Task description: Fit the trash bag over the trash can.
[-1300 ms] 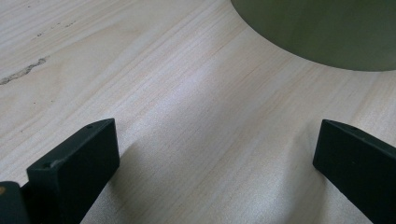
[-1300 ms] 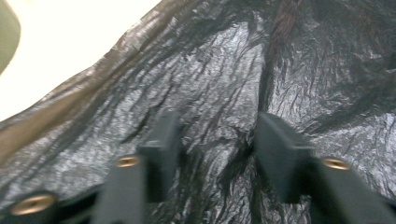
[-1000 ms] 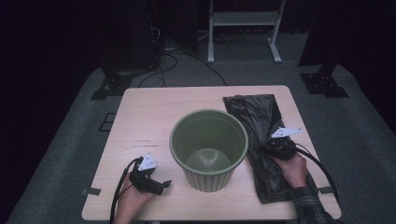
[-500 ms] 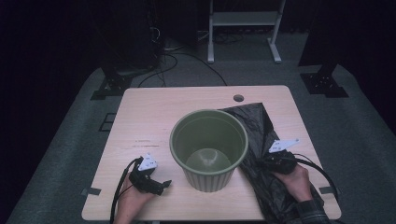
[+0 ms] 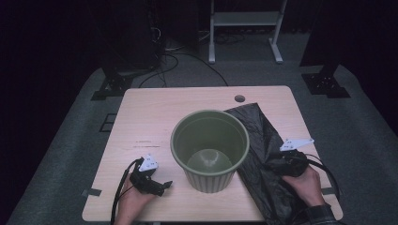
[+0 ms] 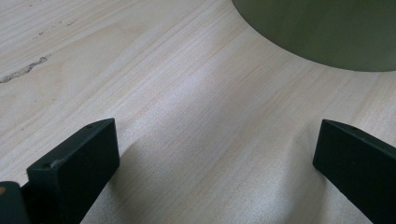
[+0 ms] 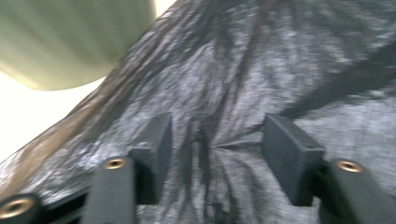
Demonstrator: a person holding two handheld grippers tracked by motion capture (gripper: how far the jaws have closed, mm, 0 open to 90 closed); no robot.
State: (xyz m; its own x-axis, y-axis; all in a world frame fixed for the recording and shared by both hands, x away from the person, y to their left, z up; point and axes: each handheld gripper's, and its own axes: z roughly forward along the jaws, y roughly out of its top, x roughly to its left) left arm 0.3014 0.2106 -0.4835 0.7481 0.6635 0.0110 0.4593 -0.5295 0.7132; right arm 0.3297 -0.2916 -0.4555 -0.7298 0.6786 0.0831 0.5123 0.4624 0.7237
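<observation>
Left tool (image 5: 164, 184) rests low on the desk (image 5: 155, 122) near the front left corner, held by the left hand (image 5: 133, 204). In the left gripper view its jaws stand wide apart with only bare wood between them; nothing is held. The green wall of the bin shows just beyond them, apart from both jaws.

Right tool (image 5: 272, 164) sits over the front right part of the desk, held by the right hand (image 5: 307, 185), with its grey plate uppermost. Its jaws have just been opening. In the right gripper view they stand partly open, and the black plastic bag (image 7: 261, 70) lies crumpled between and beneath them; the view is blurred, and the pads do not appear to press on the film. No grip is confirmed.

The black plastic bag (image 5: 263, 140) lies flat and wrinkled along the right side of the desk, running from the front edge back toward the middle of the right half. Its left margin lies against or under the bin; which of the two cannot be told.

The green ribbed bin (image 5: 209, 150) stands upright at the centre of the desk, slightly toward the front edge, between the two tools. Its inside is visible down to the base.

A round cable hole (image 5: 240, 98) sits near the far edge, right of centre.
</observation>
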